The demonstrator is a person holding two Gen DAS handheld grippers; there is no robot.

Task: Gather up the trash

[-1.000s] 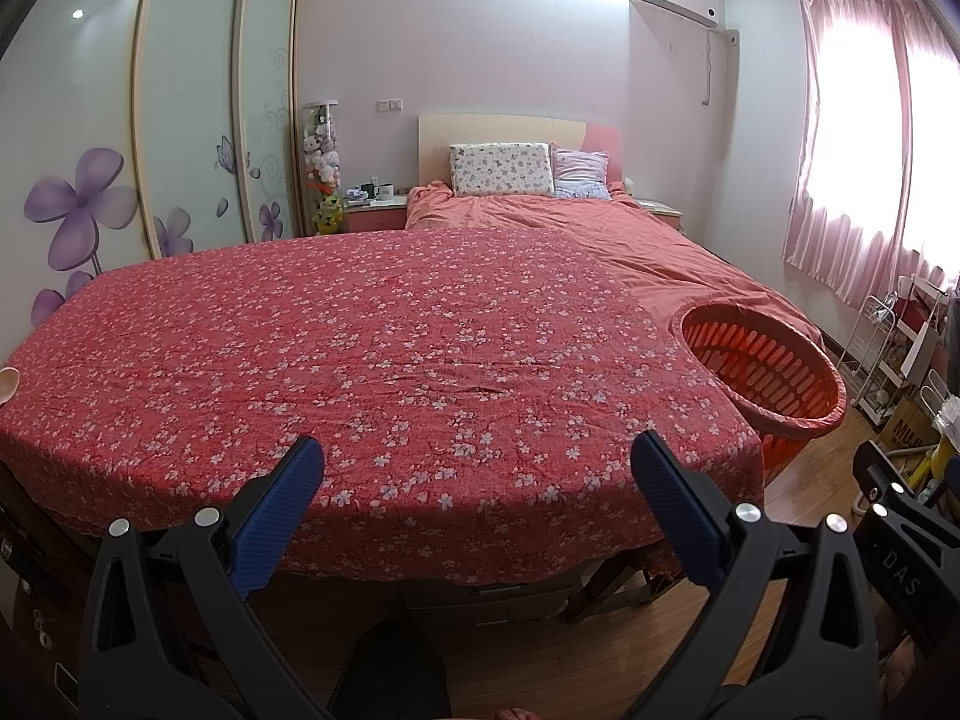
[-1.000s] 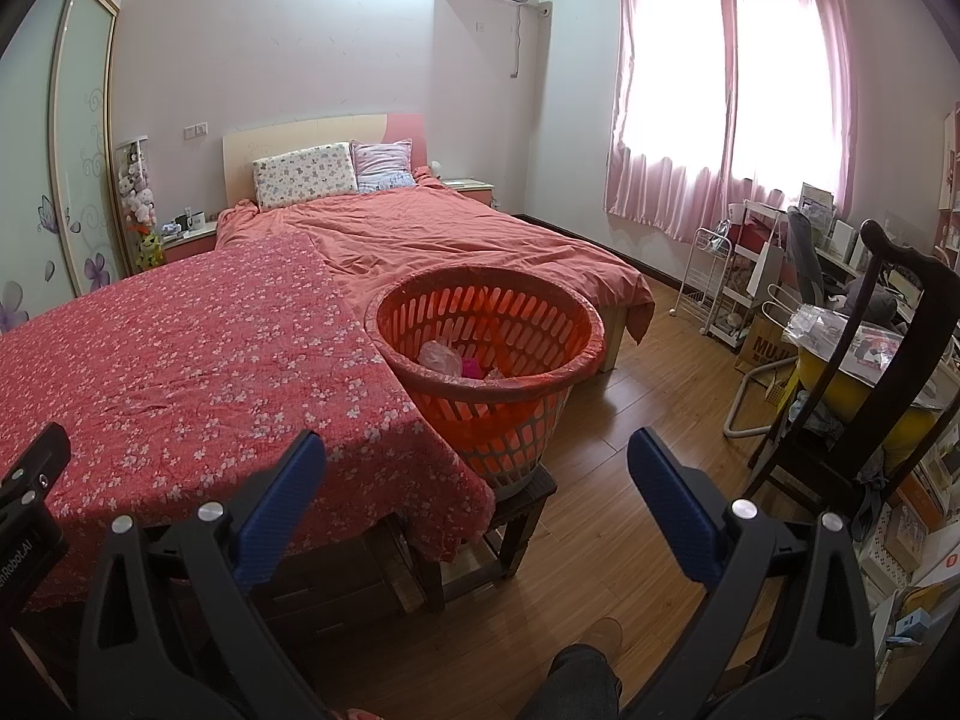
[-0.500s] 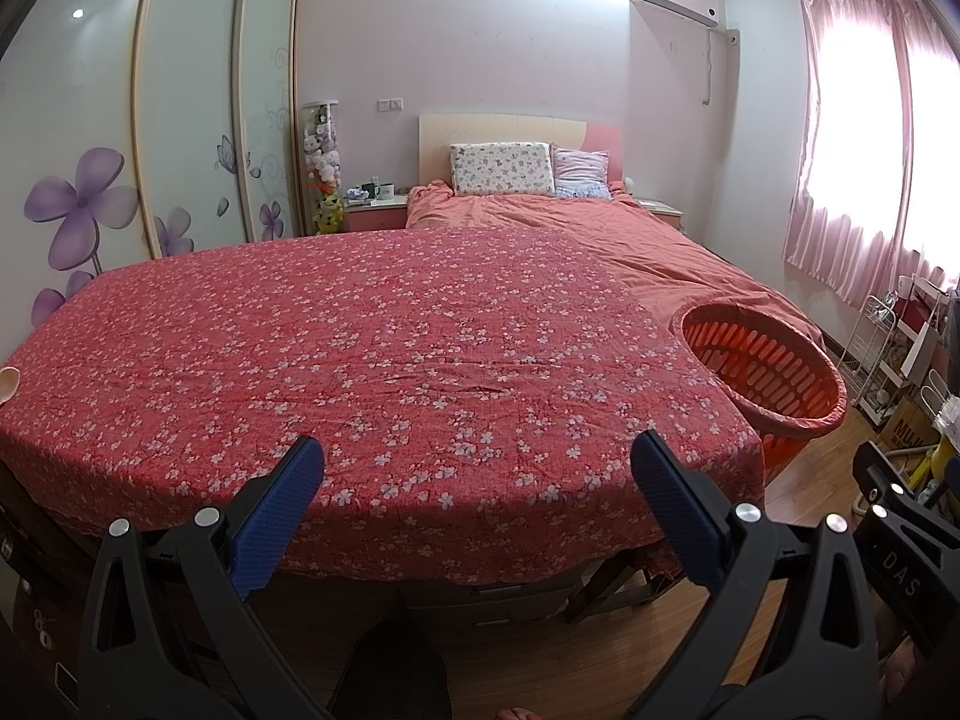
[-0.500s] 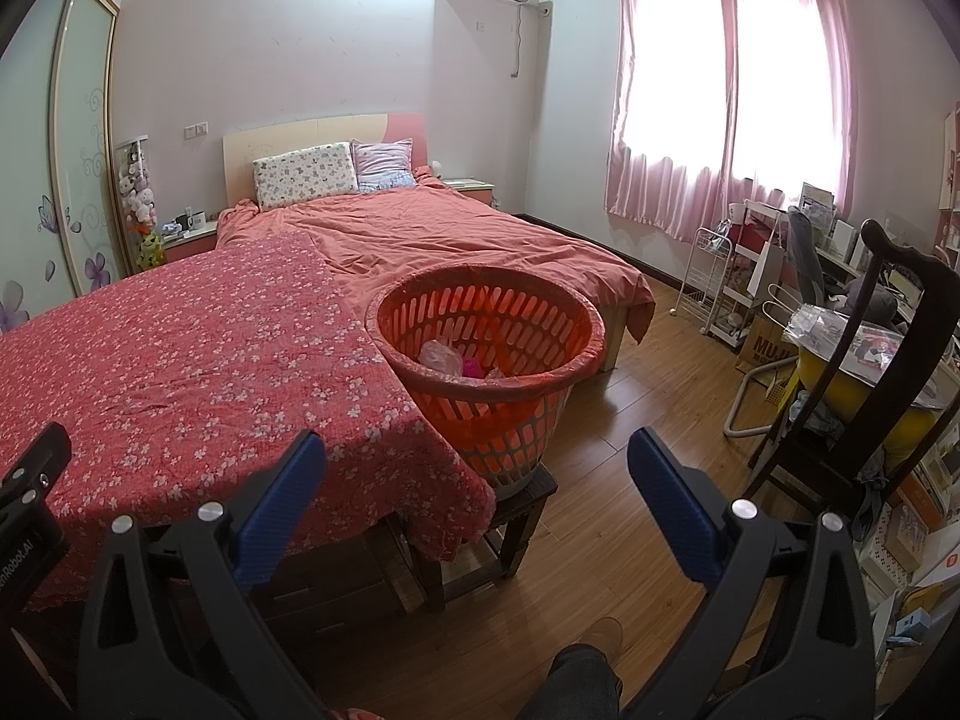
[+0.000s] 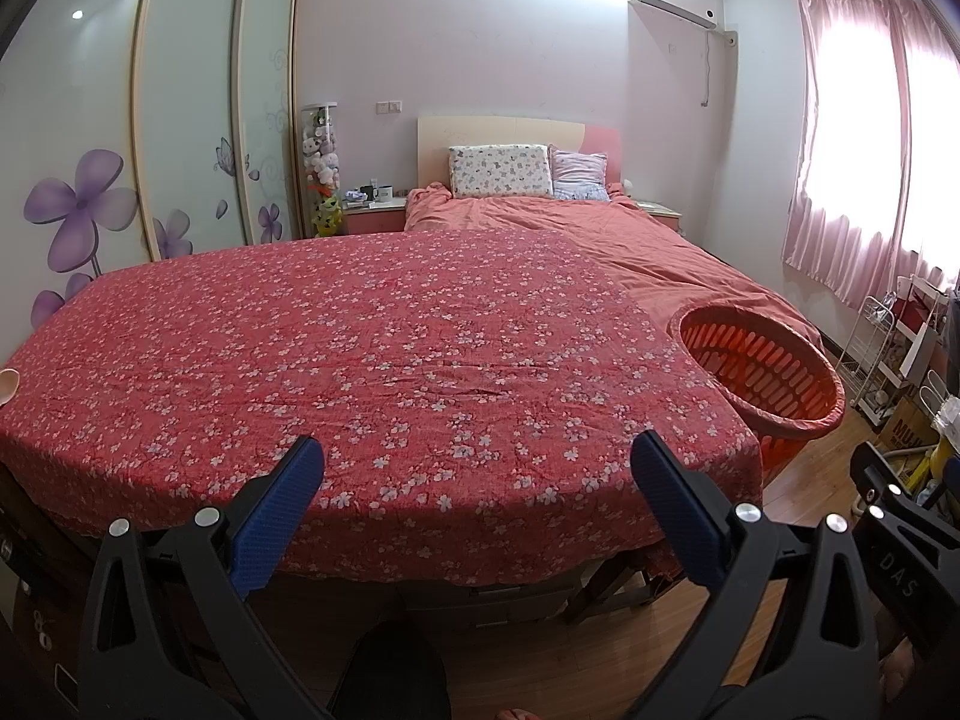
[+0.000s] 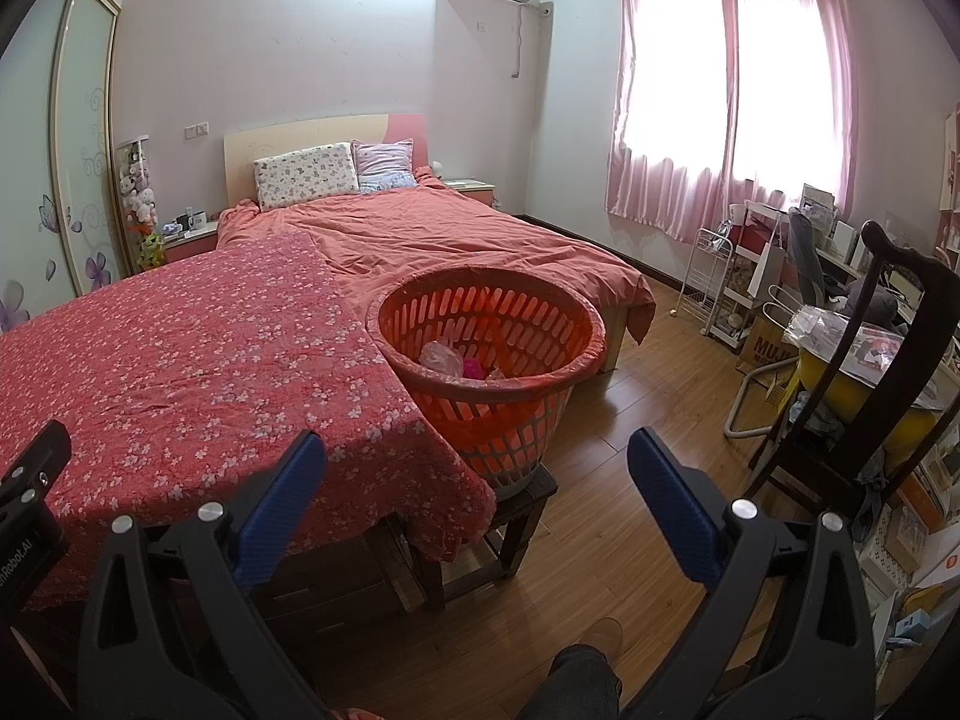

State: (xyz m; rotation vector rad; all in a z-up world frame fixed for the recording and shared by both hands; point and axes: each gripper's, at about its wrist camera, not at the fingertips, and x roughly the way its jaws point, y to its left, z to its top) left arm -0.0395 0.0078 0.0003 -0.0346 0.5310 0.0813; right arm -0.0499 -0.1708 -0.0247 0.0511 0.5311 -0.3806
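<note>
So the trash point(image 6: 456, 360) is already sitting in the bottom of the orange basket point(image 6: 576, 312): I count a crumpled clear plastic piece, something bright pink next to it, and maybe a third pale scrap, hard to be sure through the slots. There's one basket, perched on a small dark stool point(image 6: 522, 510) right at the right-hand corner of the surface point(image 5: 360, 348), touching or nearly touching the flowered red cloth that covers it. From the right tongs point(image 6: 474, 480) the basket lies just ahead and slightly left, fairly near; from the left tongs point(image 5: 477, 480) it's way off to the right at the edge of the view point(image 5: 762, 372), so the right hand is clearly the closer one for anything to do with the basket. Both pairs of tongs are spread wide apart and holding nothing. The cloth looks bare as far as I can see, zero loose bits on it, just a pale rounded thing point(image 5: 7, 387) peeking in at the far left edge that I can't identify. My guess is the collecting is basically done, unless that thing on the left counts. Beyond the surface there's one bed point(image 6: 456, 240) with two pillows.
</note>
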